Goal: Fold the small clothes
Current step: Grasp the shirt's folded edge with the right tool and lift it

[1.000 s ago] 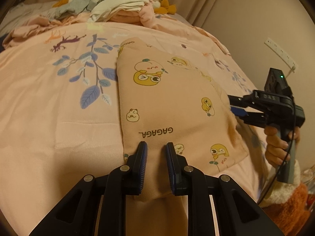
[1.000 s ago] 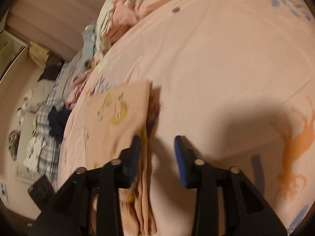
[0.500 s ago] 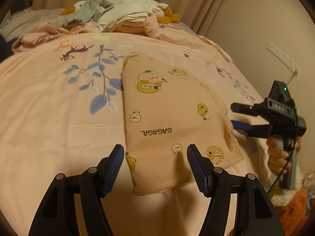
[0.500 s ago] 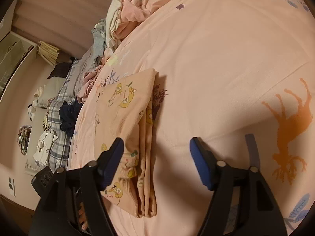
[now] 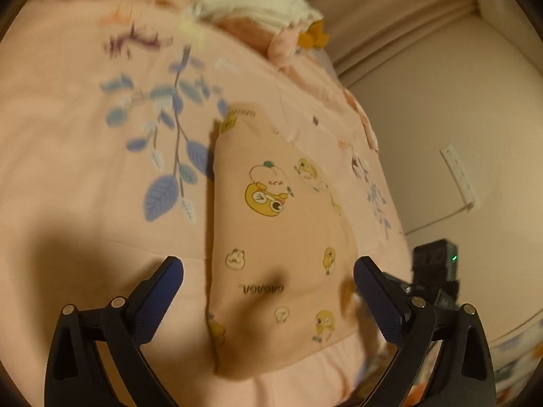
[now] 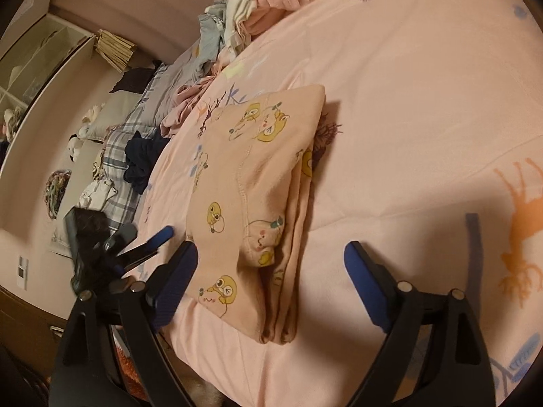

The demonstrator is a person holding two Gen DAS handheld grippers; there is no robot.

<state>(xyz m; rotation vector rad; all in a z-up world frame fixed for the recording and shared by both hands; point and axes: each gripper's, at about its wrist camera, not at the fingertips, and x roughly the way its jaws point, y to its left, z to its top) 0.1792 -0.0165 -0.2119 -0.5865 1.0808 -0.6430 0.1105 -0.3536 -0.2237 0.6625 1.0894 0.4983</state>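
folding of this piece looks finished: the folded garment (image 6: pixel 258 183) lies flat on the bed (image 6: pixel 424 101). your left tongs (image 5: pixel 268 274) and right tongs (image 6: pixel 271 254) have just been opening and stand released, grasping nothing. next you need another piece from the clothes pile (image 6: pixel 251 6) near the curtain (image 5: pixel 390 13).

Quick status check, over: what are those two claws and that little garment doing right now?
Left claw and right claw open, jaws just widened, nothing gripped. Folded peach garment lies flat on the bedspread. Unfolded clothes pile sits apart; nothing in the way.
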